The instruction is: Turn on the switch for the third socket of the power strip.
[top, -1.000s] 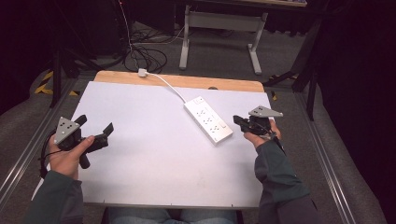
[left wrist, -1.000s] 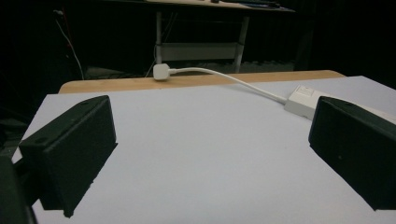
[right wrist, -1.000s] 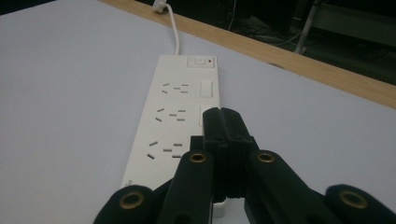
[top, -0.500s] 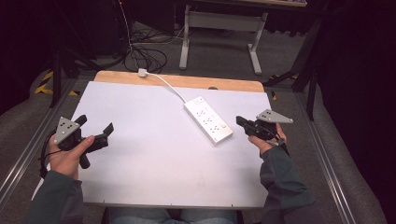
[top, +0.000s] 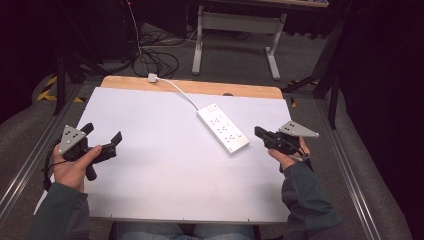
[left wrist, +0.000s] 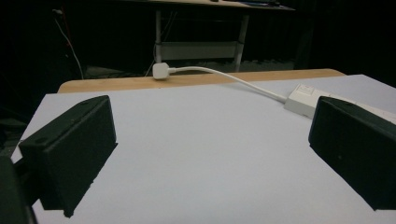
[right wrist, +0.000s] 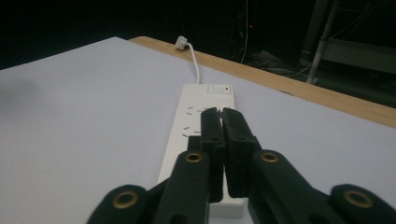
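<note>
A white power strip (top: 223, 128) lies slantwise on the white table (top: 165, 185), just ahead of my right tongs (top: 259, 133) and apart from them, its far end pointing away toward the wooden strip (top: 200, 87) at the table's back edge. I hold those right tongs nearly closed; a thin slit shows between the pads, which have just been easing apart, and nothing sits between them. Seen along the right tongs in their own view, the near end of the strip (right wrist: 201, 135) runs straight out from under the jaw tips, its switch (right wrist: 217, 88) at the far end and its cable (right wrist: 195, 63) curling off to the plug (right wrist: 181, 43).

My left tongs (top: 102, 139) stand well off to the other side, over bare table, jaws spread wide and holding nothing. From their view the strip's switch end (left wrist: 303, 98) peeks past the right-hand jaw, and the plug (left wrist: 159, 71) lies loose on the wood beyond, connected to nothing that I can see.

As I judge it, the work on the strip is barely begun: neither pair grips it, no socket is filled, the plug lies free. What is left is nearly all of it, starting with the right tongs closing the short gap to the strip's near end.
</note>
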{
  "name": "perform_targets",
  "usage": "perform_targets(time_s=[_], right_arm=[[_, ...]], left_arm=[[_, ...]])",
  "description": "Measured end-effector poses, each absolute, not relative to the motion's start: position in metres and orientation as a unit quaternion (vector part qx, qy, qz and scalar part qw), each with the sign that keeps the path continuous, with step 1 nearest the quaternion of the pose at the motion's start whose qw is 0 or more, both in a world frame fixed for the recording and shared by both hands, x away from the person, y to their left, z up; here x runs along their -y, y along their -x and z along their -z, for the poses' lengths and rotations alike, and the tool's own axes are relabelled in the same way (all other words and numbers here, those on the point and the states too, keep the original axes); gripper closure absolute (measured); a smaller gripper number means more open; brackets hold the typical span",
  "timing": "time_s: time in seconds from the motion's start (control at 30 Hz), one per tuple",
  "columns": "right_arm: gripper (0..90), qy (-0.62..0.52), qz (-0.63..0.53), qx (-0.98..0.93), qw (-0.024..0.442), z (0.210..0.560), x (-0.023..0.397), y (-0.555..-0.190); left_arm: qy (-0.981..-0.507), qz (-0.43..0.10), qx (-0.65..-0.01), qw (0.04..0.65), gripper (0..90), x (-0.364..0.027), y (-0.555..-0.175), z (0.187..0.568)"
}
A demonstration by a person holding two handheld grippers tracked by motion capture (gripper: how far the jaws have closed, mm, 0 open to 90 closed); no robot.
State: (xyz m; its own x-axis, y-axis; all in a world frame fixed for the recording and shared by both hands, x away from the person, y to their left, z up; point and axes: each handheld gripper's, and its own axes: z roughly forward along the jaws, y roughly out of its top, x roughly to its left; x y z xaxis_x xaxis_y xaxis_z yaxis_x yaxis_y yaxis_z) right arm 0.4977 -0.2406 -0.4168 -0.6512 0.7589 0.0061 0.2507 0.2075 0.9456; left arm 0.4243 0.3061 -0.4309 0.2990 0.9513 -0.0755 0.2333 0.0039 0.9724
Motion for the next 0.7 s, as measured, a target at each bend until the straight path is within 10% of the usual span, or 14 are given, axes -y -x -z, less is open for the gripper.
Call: perform_targets(time_s=[0.7], right_arm=[[46.0,-0.313,-0.551,-0.732,0.252,0.414,0.2393,-0.4969]], left_arm=[[-0.615,-0.345,-0.482,0.52,1.3,-0.3062,-0.4241,0.4309]])
